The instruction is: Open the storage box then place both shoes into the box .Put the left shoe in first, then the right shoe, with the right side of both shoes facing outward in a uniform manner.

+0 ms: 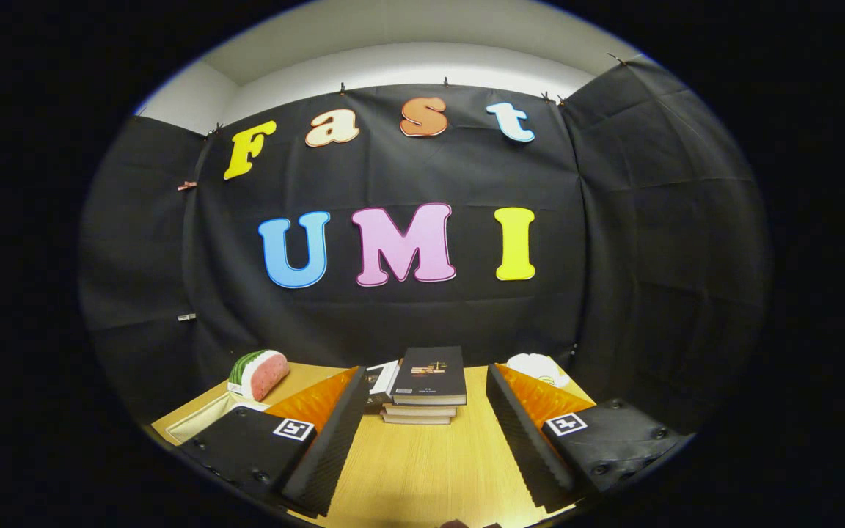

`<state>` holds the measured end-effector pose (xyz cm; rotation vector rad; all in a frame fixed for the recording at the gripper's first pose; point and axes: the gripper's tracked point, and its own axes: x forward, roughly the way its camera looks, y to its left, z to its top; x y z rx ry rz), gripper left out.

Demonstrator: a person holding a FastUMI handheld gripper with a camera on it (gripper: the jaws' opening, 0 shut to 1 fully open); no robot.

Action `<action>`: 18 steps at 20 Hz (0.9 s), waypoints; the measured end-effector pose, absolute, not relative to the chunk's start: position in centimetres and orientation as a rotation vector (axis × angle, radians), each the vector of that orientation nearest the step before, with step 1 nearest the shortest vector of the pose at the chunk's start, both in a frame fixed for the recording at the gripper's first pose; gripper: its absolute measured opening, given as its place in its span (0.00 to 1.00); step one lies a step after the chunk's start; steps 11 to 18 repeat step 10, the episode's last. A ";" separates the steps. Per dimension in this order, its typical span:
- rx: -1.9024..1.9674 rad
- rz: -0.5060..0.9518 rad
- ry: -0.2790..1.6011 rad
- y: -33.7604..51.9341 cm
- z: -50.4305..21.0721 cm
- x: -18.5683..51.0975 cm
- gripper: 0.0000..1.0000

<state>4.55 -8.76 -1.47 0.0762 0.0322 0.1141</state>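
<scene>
The hand-held gripper (422, 455) is spread wide, holding nothing and touching nothing. Its two black fingers (331, 440) have ribbed inner pads and orange plastic backs, each with a small square black-and-white marker on its mount. Bare desk (422, 477), a light wood-grain surface, lies between them.

Just beyond the fingertips sits a stack of books (426, 392). The top one has a dark matte cover, and its long axis runs away from the gripper toward the black cloth wall (393, 323).

To the left, near the desk's far corner, is a watermelon slice (260, 372) with a green striped rind and pink flesh, next to the rim of a pale tray (206, 418). A white rounded thing (538, 367) peeks out behind the right finger; whether it is a shoe cannot be told. No storage box can be made out.
</scene>
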 end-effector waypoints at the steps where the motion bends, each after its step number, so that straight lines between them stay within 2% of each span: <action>1: 0.071 0.109 0.026 -9.7 -1.8 4.6 0.98; 6: 0.021 0.070 0.007 -13.2 -3.3 4.0 0.98; 18: -0.009 0.069 0.016 -13.7 -3.8 3.6 0.98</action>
